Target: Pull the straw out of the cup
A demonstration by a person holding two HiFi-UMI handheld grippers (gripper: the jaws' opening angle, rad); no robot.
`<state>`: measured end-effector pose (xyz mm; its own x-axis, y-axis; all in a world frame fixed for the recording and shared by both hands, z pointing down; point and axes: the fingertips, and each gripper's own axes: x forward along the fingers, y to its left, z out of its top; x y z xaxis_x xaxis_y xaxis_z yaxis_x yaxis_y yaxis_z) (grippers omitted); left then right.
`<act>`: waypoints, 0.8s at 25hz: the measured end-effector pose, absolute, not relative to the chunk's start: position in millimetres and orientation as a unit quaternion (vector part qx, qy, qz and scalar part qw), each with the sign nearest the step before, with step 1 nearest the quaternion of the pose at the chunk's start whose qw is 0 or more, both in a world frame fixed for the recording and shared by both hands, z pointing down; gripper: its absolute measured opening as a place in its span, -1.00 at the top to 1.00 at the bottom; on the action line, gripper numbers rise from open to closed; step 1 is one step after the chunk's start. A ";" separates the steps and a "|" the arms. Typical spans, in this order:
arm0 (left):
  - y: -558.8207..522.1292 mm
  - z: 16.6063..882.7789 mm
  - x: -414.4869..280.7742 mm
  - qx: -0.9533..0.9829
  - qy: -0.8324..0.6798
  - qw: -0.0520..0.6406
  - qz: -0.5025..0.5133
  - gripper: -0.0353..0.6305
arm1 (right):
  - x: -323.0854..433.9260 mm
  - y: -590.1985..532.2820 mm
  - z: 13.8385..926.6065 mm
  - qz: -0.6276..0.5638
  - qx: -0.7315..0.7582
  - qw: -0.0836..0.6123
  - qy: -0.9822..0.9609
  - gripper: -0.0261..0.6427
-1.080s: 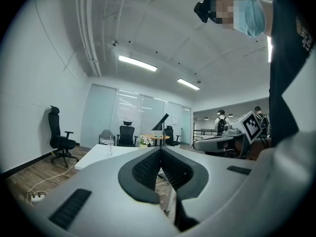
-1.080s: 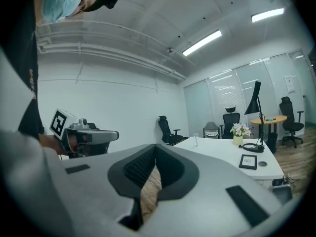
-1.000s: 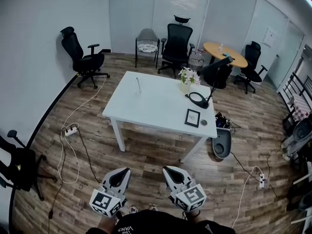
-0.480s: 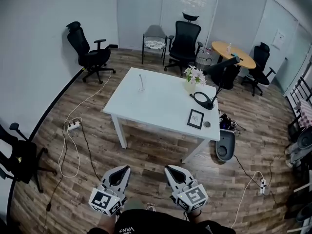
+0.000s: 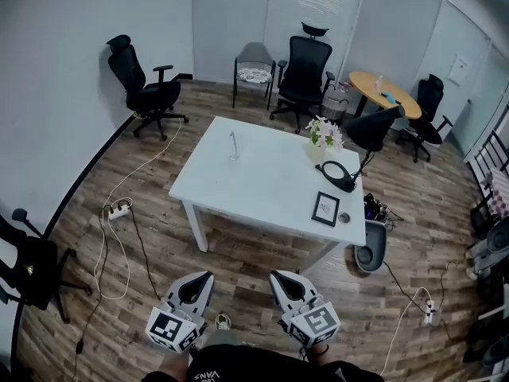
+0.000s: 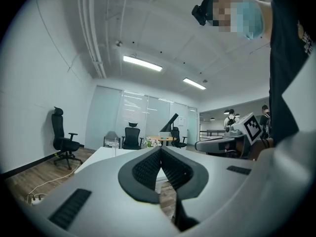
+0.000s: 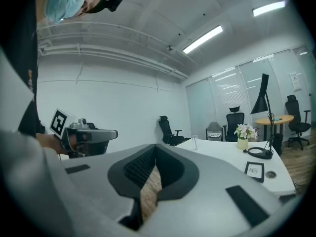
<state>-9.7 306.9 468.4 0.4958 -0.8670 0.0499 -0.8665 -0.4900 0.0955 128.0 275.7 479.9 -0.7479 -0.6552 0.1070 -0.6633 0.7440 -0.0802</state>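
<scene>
Approach step: the left gripper (image 5: 205, 278) and right gripper (image 5: 276, 276), fingers (image 6: 148, 168) together and empty, hang well apart from the straw (image 5: 232, 140) in the cup (image 5: 234, 156) at twelve o'clock on the surface (image 5: 270, 193), so the next move probably calls for walking closer.

Head view: cup (image 5: 234, 154) and straw (image 5: 232, 138) on the white table (image 5: 262, 189) read as one thin sliver, and you can't tell where either ends. Small round thing (image 5: 343, 218) beside the picture frame (image 5: 324, 208) is too small to identify, and the frame's print is unreadable. Office chair (image 5: 24, 265) is cut by the left edge, a grey shape (image 5: 495, 237) by the right. Your torso (image 5: 254, 366) is cut off at the bottom. Right gripper view: the cup (image 7: 195, 142) is tiny and the straw isn't resolvable.
</scene>
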 end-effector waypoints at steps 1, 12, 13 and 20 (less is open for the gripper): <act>299.3 467.9 -13.6 0.864 -0.500 0.054 -0.002 0.86 | 124.4 267.8 479.4 0.056 0.356 0.035 -0.932 0.87; 225.3 461.9 -56.8 0.879 -0.474 0.049 -0.003 0.86 | 81.9 194.6 469.7 0.047 0.386 0.029 -0.921 0.87; 220.6 462.3 -60.2 0.881 -0.471 0.049 -0.004 0.86 | 78.5 190.0 470.2 0.045 0.388 0.029 -0.920 0.87; 189.9 466.7 -74.8 0.889 -0.455 0.049 -0.005 0.86 | 65.1 162.3 469.5 0.047 0.409 0.040 -0.910 0.87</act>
